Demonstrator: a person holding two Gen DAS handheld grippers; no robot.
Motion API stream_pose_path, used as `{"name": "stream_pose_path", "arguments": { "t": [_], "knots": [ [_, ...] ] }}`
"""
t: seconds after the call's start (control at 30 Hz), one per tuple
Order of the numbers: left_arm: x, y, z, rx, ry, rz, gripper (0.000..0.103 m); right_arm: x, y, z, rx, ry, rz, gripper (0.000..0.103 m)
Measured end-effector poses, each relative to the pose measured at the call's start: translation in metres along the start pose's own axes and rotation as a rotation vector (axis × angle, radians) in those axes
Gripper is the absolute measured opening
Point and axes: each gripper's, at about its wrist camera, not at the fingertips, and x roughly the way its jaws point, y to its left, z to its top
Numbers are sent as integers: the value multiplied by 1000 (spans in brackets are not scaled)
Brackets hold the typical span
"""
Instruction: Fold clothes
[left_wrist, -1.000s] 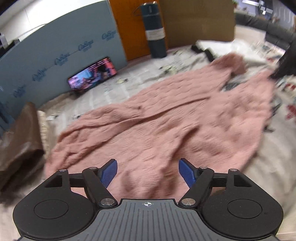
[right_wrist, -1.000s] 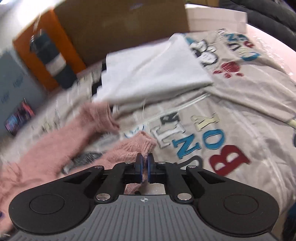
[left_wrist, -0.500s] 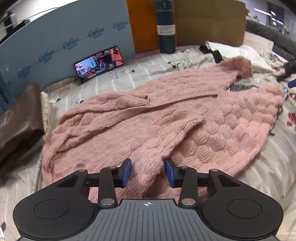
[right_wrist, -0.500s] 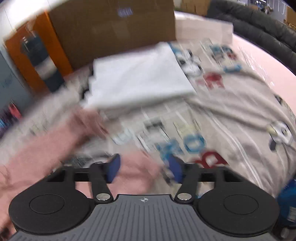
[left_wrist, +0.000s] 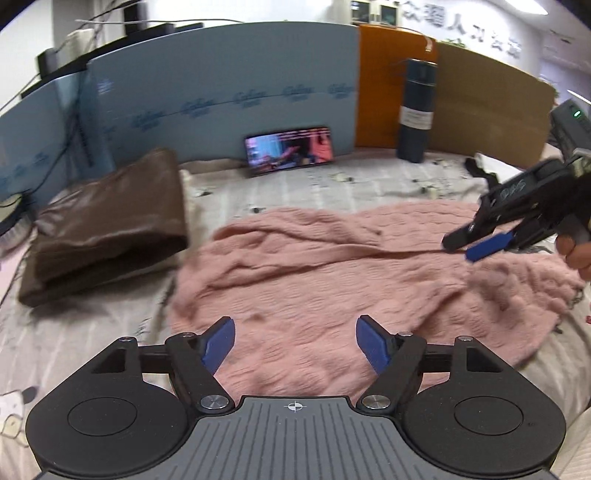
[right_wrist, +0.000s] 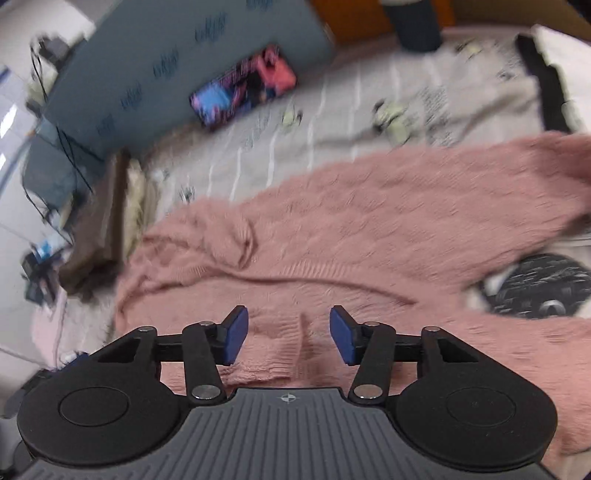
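Note:
A pink knitted sweater (left_wrist: 332, 280) lies spread and rumpled on the bed sheet; it also fills the right wrist view (right_wrist: 369, 229). My left gripper (left_wrist: 294, 341) is open and empty, just above the sweater's near edge. My right gripper (right_wrist: 288, 338) is open and empty over a ribbed band of the sweater. In the left wrist view the right gripper (left_wrist: 476, 245) hovers above the sweater's right part, held by a hand.
A folded brown garment (left_wrist: 107, 225) lies at the left. A phone (left_wrist: 290, 149) leans on the blue panel (left_wrist: 221, 92). A dark bottle (left_wrist: 415, 110) stands at the back. White and black clothes (right_wrist: 554, 74) lie at the far right.
Both grippers have opened wider. The left gripper pulled back and turned left. The right gripper swung from the printed sheet to over the sweater, having let go of it earlier.

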Motion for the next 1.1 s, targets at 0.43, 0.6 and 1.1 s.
{"name": "stream_pose_path", "arguments": {
  "t": [0.43, 0.6, 1.1],
  "knots": [
    [7, 2, 4, 24, -27, 1, 74, -38, 32, -13, -9, 110, 270, 7],
    [21, 2, -6, 62, 70, 40, 75, -32, 33, -17, -55, 101, 193, 7],
    [24, -48, 7, 172, 45, -51, 75, -42, -12, -17, -142, -114, -131, 51]
  ]
}}
